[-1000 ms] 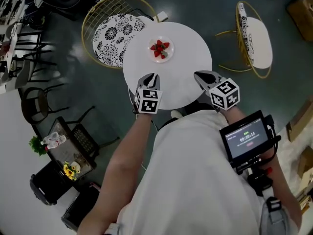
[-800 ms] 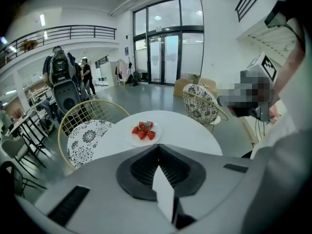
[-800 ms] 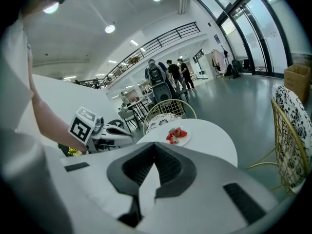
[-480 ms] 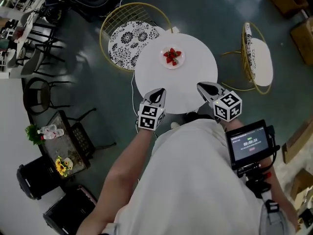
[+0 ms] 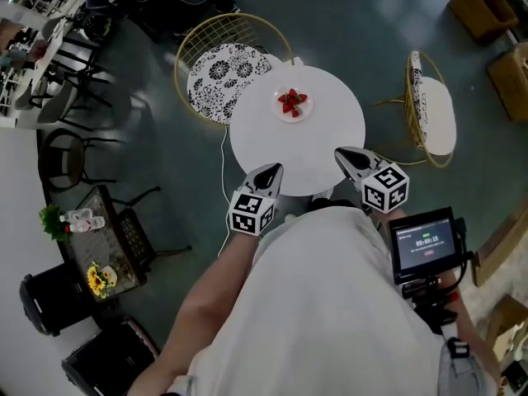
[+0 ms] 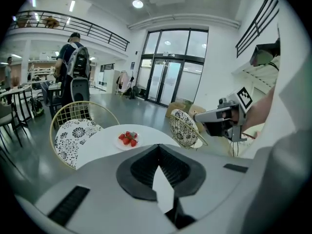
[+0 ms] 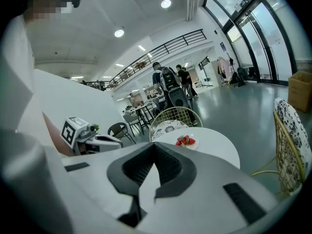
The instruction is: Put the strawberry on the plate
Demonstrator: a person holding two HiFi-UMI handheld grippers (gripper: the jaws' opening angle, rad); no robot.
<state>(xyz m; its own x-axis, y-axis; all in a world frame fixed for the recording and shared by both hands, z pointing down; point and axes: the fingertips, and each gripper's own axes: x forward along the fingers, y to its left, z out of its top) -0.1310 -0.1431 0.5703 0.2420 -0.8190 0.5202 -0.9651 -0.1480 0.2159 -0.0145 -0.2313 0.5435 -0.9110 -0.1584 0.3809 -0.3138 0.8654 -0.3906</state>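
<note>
Red strawberries (image 5: 292, 101) lie in a small heap on a pale plate (image 5: 306, 114), and the plate sits on the far part of a round white table (image 5: 272, 151), a little right of its middle. No claw is near the fruit; both are held back at the near edge of the table, close to the person's body.

The left gripper (image 5: 275, 170) hangs just over the near left rim of the table with its jaws pressed together and nothing between them. The right gripper (image 5: 341, 152) is over the near right rim, its jaws likewise closed to a point and holding nothing. Each points roughly toward the plate, and the two are well apart from one another.

Beyond the table on the far left stands a gold wire chair (image 5: 219, 71) with a black-and-white patterned cushion, touching or almost touching the table's edge. A second chair (image 5: 433, 110) of the same kind stands off to the right, apart from the table. A small lit screen (image 5: 425, 242) is mounted near the person's right arm. Farther off across the grey-green floor (image 5: 140, 139), a person with a backpack (image 6: 73, 65) stands by some dark chairs.
</note>
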